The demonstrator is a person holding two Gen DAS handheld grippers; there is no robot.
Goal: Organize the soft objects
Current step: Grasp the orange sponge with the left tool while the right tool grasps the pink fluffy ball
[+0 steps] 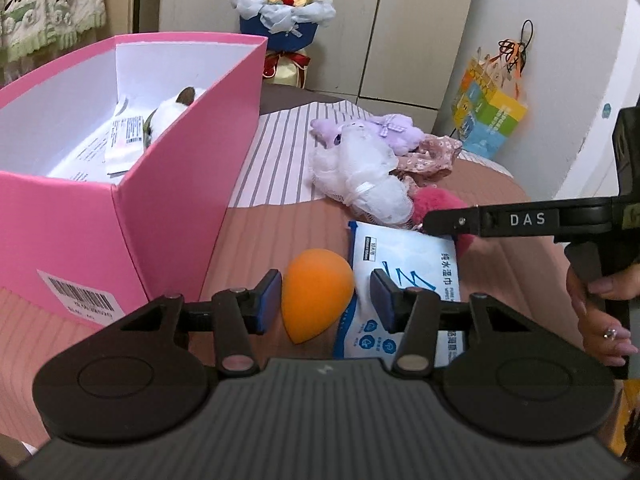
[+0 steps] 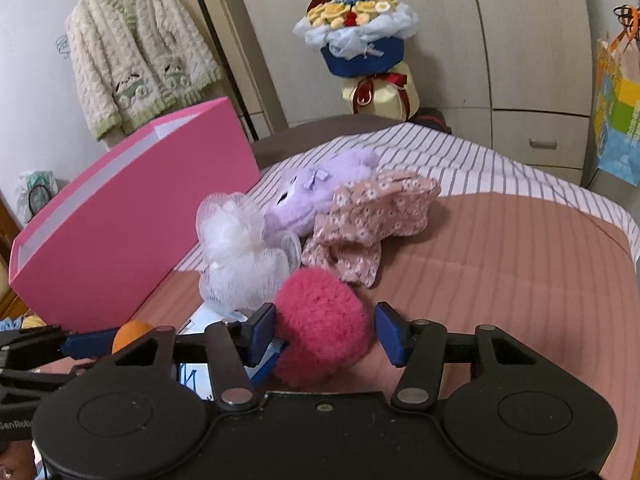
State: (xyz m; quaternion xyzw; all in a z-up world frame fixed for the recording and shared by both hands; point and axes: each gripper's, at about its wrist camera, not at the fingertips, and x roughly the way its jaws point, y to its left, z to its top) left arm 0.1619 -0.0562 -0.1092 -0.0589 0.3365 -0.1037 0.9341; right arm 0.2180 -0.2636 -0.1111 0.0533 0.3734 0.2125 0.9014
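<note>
A bed (image 1: 500,208) with a pink ribbed cover and a striped sheet holds a scatter of soft things beside an open pink box (image 1: 188,184).

From the left wrist camera, the left gripper (image 1: 326,298) points down at an orange sponge (image 1: 316,294), egg-shaped, lying on the cover just right of the box. The jaws stand fairly narrow around it: the left pad touches the sponge's side, while the right pad stands apart from it, over a wipes pack (image 1: 404,276). The white and blue pack carries Chinese print and small English text, probably "PURE WATER WIPES", though it is too small to be sure. A barcode label (image 1: 82,300) sits on the box's front. Inside the box lie white packets (image 1: 120,144) and a white plush (image 1: 172,114).

The right gripper (image 2: 326,332) reaches in from the right, one finger marked "DAS" in the left camera's view. Its own camera shows the jaws half wide around a pink pompom (image 2: 320,324); the left pad touches the fluff, the right pad is clear of it.

Behind the pompom lie a white mesh puff (image 2: 240,256), a lilac plush (image 2: 316,196) and a floral cloth (image 2: 372,220), all touching. A crocheted bouquet (image 2: 356,28) stands by the wardrobe, and a cream cardigan (image 2: 136,52) hangs on the left.
</note>
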